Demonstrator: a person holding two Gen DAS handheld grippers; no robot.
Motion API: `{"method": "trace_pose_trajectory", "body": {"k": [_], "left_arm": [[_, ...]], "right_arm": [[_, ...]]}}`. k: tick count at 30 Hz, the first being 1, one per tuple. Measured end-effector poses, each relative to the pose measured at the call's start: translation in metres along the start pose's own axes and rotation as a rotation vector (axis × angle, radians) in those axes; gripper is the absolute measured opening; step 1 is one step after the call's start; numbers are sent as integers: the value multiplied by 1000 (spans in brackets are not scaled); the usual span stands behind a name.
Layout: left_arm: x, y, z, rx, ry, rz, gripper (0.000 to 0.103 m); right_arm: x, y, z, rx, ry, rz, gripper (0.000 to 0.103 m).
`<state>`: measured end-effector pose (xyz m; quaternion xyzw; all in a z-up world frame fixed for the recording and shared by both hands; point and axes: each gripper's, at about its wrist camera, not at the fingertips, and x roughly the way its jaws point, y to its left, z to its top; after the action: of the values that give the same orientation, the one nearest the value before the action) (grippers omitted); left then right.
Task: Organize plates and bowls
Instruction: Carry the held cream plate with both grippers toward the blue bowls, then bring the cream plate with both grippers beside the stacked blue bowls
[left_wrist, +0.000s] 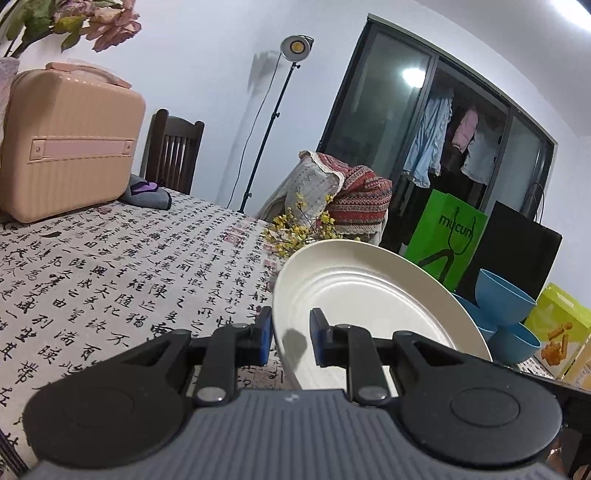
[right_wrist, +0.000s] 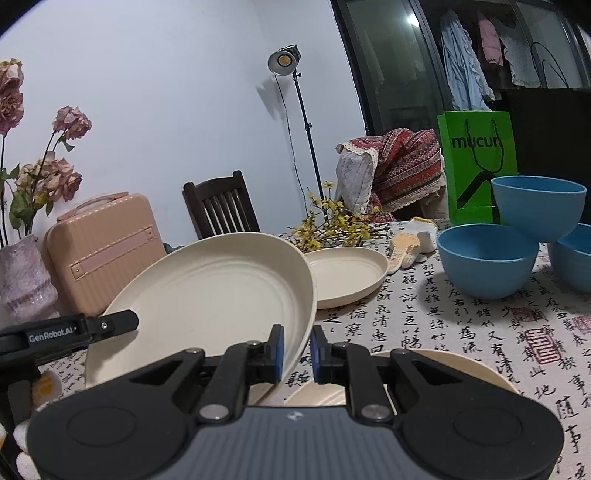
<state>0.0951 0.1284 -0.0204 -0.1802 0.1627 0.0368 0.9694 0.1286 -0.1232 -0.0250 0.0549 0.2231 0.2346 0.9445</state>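
A large cream plate (left_wrist: 369, 295) is held tilted above the table, its rim caught between both grippers. My left gripper (left_wrist: 291, 326) is shut on the plate's near rim. In the right wrist view the same plate (right_wrist: 214, 291) leans up to the left, and my right gripper (right_wrist: 297, 345) is shut on its lower right rim. The left gripper's finger (right_wrist: 110, 324) meets the plate's left edge there. A second cream plate (right_wrist: 343, 277) lies flat behind it. A third cream plate (right_wrist: 450, 363) lies under the right gripper. Three blue bowls (right_wrist: 487, 262) sit at the right, one (right_wrist: 539, 206) perched on the others.
The tablecloth (right_wrist: 461, 325) is printed with black calligraphy. A pink suitcase (right_wrist: 99, 251), a vase of dried roses (right_wrist: 22, 280), yellow flower sprigs (right_wrist: 332, 221) and a knitted glove (right_wrist: 410, 240) lie on it. A green bag (right_wrist: 476, 166) and a dark chair (right_wrist: 221, 206) stand behind.
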Motion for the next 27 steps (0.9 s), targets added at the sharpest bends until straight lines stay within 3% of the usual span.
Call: {"method": "trace_pose_trajectory", "body": {"k": [27], "left_arm": [[12, -39, -10, 105, 82, -40, 21]], "right_arm": [[-28, -30, 1, -6, -16, -43, 15]]}}
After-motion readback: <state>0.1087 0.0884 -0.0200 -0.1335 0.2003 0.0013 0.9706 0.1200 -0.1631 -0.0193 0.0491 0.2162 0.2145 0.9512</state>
